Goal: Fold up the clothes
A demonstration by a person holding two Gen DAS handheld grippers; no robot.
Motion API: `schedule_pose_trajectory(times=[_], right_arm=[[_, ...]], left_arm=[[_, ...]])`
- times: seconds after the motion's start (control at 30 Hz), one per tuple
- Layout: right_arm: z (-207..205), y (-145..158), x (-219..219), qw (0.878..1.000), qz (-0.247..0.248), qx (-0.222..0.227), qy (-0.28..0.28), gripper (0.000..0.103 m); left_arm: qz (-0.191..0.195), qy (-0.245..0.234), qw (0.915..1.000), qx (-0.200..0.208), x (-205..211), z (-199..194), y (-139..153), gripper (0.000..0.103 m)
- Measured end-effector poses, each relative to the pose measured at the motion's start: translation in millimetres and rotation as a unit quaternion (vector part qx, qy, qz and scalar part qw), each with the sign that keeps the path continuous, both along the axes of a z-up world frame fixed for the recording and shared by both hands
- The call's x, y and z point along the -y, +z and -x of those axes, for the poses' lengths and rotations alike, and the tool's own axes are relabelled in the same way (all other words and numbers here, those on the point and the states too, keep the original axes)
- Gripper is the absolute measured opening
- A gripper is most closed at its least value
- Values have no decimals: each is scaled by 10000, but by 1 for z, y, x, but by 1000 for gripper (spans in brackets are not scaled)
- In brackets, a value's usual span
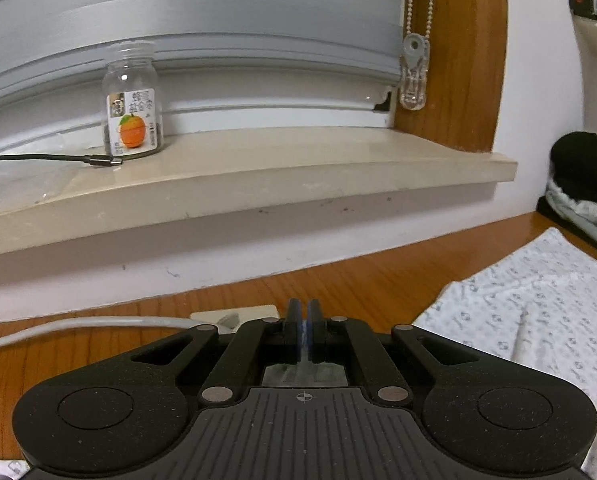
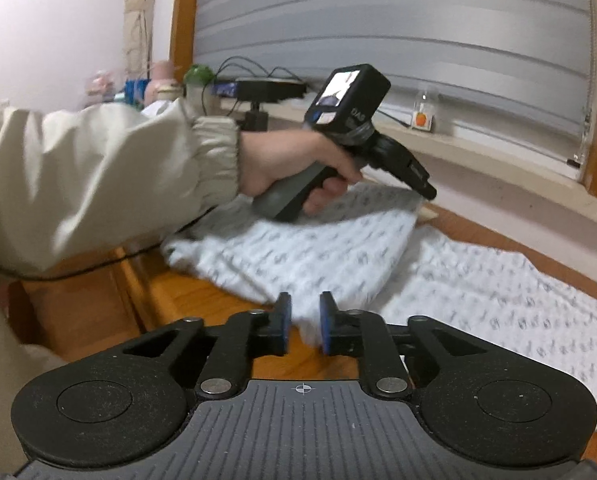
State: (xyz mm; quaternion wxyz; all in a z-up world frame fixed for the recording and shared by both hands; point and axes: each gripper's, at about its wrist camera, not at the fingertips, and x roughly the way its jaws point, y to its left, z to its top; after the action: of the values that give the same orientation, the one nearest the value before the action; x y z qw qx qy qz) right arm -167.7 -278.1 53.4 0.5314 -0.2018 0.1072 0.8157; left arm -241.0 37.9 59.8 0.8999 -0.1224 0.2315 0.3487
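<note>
A white garment with a small grey print (image 2: 478,292) lies on the wooden table (image 2: 202,284). My left gripper (image 1: 305,312) is shut on an edge of this garment; a thin strip of cloth shows between its pads. In the right wrist view the left gripper (image 2: 428,192) holds a lifted flap of the garment (image 2: 298,256) above the table. My right gripper (image 2: 304,320) is open, and a corner of the flap hangs in the gap between its fingers. The garment also shows at the right of the left wrist view (image 1: 538,304).
A beige window sill (image 1: 258,176) carries a clear jar with an orange label (image 1: 133,108) and a black cable (image 1: 50,158). A white cable (image 1: 78,326) lies on the table. Dark and light clothes are piled at the far right (image 1: 582,184). Grey blinds hang behind.
</note>
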Motion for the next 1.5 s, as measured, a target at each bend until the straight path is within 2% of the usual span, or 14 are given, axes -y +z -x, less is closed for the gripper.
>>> schedule_pose_trajectory(times=[0.1, 0.17, 0.3, 0.33, 0.37, 0.43, 0.6, 0.77, 0.93, 1.07, 1.1, 1.17, 1.3, 1.5], right_arm=[[0, 1, -20, 9994, -145, -294, -93, 28], [4, -1, -36, 9991, -187, -331, -169, 28], [7, -16, -54, 9986, 244, -298, -370, 28], [8, -19, -58, 9981, 352, -289, -420, 28], [7, -21, -58, 9977, 435, -311, -413, 28], [5, -23, -55, 9973, 513, -333, -395, 28], [-7, -12, -53, 9973, 314, -434, -496, 33], [-7, -13, -68, 9971, 326, -483, -481, 33], [5, -5, -85, 9978, 170, -526, -362, 33], [20, -7, -107, 9988, 250, -255, -327, 35], [21, -9, -112, 9989, 267, -173, -336, 39], [20, -13, -120, 9988, 329, -94, -362, 45], [14, -18, -129, 9979, 444, -203, -426, 46], [9, -20, -140, 9963, 627, -306, -498, 50]], left_arm=[[-19, -71, 10000, 62, 2, -1, 1, 3], [-105, -37, 9999, 58, 3, -2, 3, 3], [-280, 164, 9994, -94, 2, -2, 6, 6], [-292, 264, 9991, -148, 0, 1, 5, 14], [-267, 368, 9988, -157, -3, 6, 4, 30], [-235, 472, 9985, -136, -6, 21, 2, 45], [-93, 536, 9983, -217, -5, 60, -4, 70], [-188, 517, 9977, -390, 8, 92, -4, 79], [-356, 626, 9962, -484, 22, 110, 1, 79], [-550, 798, 9939, -523, 44, 151, 15, 79], [-588, 883, 9928, -553, 49, 166, 18, 80], [-519, 1128, 9896, -722, 58, 197, 19, 82], [-326, 1688, 9796, -1037, 76, 266, 16, 82], [96, 2462, 9650, -904, 103, 342, 2, 78]])
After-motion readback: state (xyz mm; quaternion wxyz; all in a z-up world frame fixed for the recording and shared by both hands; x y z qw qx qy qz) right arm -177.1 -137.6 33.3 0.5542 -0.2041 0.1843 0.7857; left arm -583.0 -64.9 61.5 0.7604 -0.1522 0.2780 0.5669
